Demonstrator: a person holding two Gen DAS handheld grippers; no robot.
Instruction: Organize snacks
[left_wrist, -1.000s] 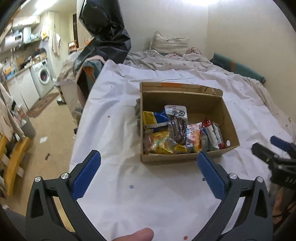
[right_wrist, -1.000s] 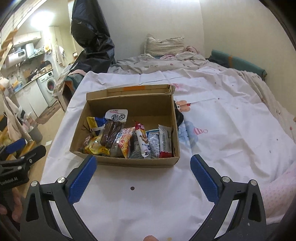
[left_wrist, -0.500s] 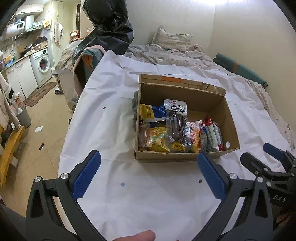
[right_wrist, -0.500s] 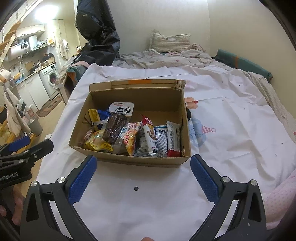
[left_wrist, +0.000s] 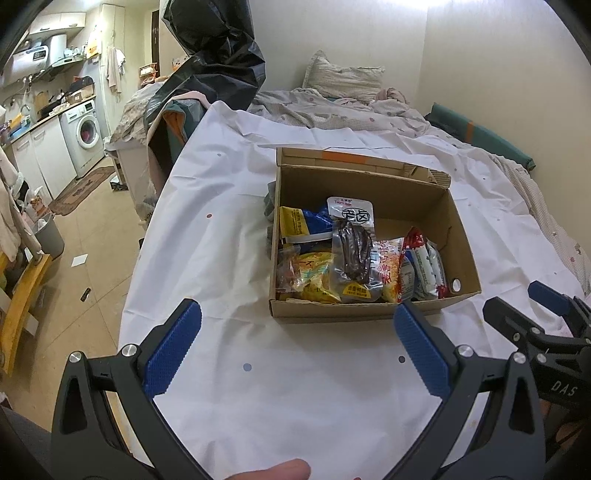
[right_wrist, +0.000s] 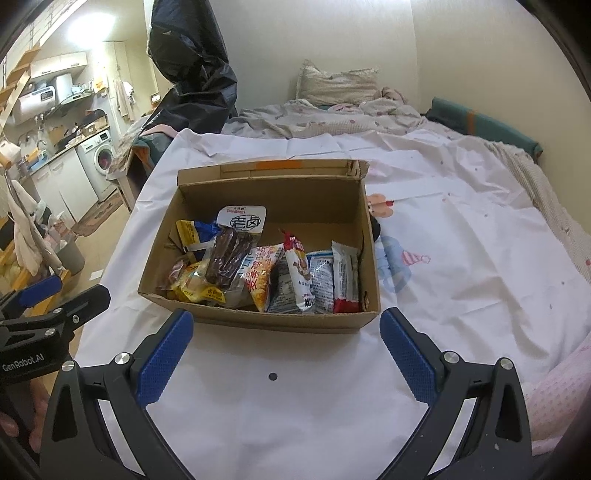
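Several snack packets (right_wrist: 266, 273) lie heaped inside the open cardboard box (right_wrist: 258, 319), which sits on the white sheet (right_wrist: 295, 406) of the bed, nearer its left edge than its right. Most packets crowd the box's near wall, with a dark jerky pouch (left_wrist: 352, 251) leaning over the yellow bags (left_wrist: 314, 284) at the near-left corner and the red-and-white bars (right_wrist: 345, 277) at the near-right. Both claws are spread wide and hold nothing: the left gripper (left_wrist: 295, 354) and the right gripper (right_wrist: 284, 354) hang just short of the box's near wall. Whether the packets are still to be sorted or already gathered cannot be told. Any grasp would go best from above onto a single packet's edge, the top jerky pouch first, without crushing its neighbours.
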